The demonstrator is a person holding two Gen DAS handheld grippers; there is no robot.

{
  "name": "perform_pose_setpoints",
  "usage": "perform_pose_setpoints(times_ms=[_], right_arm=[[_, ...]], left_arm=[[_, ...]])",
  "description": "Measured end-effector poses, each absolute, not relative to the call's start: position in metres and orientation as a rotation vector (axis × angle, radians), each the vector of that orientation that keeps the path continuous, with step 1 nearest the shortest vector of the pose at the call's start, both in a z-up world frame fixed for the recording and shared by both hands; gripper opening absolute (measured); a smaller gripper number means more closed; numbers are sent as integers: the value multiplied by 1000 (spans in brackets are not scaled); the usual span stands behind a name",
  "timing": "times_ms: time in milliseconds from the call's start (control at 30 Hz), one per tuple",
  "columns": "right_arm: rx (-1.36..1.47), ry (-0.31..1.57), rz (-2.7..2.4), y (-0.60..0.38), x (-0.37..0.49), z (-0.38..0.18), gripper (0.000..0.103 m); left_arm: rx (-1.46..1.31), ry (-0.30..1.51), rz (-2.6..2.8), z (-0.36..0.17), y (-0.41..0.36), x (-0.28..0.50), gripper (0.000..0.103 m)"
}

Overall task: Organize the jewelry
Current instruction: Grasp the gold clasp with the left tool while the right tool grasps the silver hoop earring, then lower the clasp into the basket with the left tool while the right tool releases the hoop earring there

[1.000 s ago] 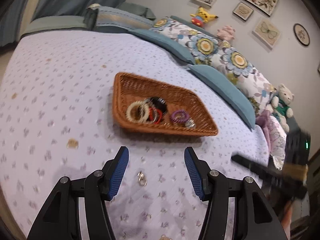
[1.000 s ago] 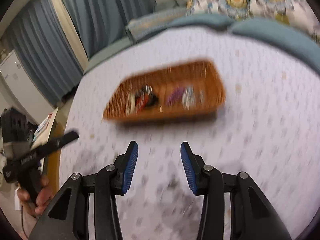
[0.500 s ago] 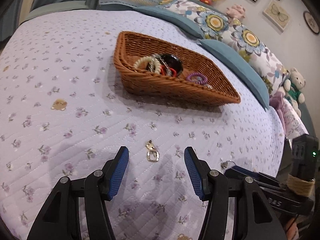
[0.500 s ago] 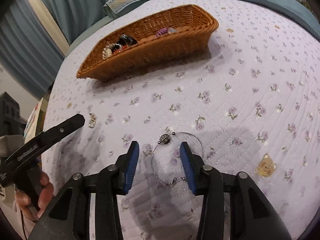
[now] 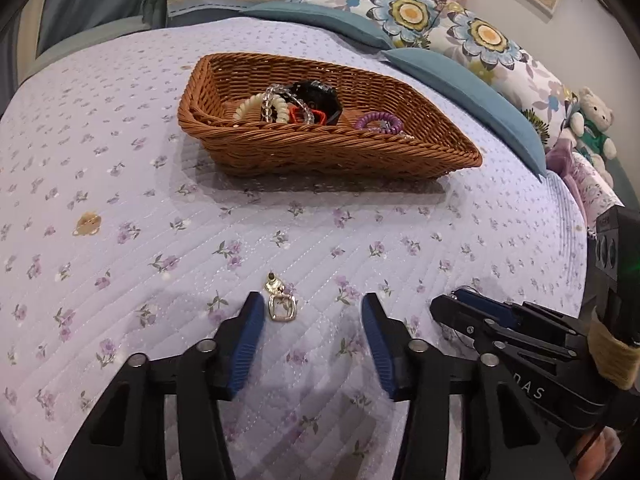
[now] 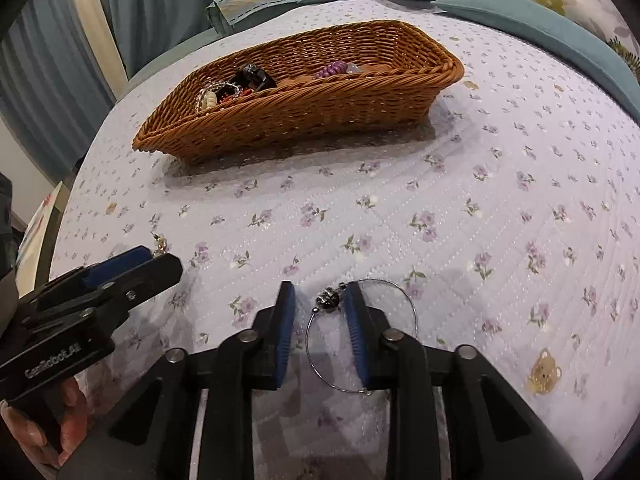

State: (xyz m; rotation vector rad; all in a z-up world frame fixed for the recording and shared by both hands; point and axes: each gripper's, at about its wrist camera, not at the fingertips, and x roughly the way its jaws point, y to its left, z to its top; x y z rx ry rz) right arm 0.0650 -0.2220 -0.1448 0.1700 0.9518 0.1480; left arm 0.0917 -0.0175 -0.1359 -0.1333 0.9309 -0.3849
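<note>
A small gold earring lies on the lilac floral quilt, between the fingers of my left gripper and close to the left pad. The jaws are closing and the pads do not touch it. A thin wire bangle with a silver bead lies under my right gripper. The bead is between the closing jaws near the right pad, with a gap still showing on the left. Behind stands the wicker basket, holding hair ties and bracelets.
Blue and flowered pillows and plush toys line the far side of the bed. Curtains hang at the left. A hand holds the left gripper close beside the right one.
Both grippers have sunk toward the quilt and their jaws have narrowed. The earring now sits between the left fingers and the bangle's bead between the right fingers.
</note>
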Motion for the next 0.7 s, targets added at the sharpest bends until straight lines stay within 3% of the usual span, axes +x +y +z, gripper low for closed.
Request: perform_pose_setpoints(times_ms=[167, 233, 300, 700], right_arm=[[178, 957, 174, -222, 68, -146, 17], [162, 957, 184, -218, 68, -146, 15], [146, 955, 187, -214, 67, -146, 15], [95, 916, 313, -192, 55, -139, 14]], left_arm=[[-166, 941, -366, -140, -15, 102, 38], [-167, 945, -366, -141, -16, 103, 23], [-166, 952, -360, -143, -16, 104, 15], [-157, 909, -351, -138, -15, 98, 14]])
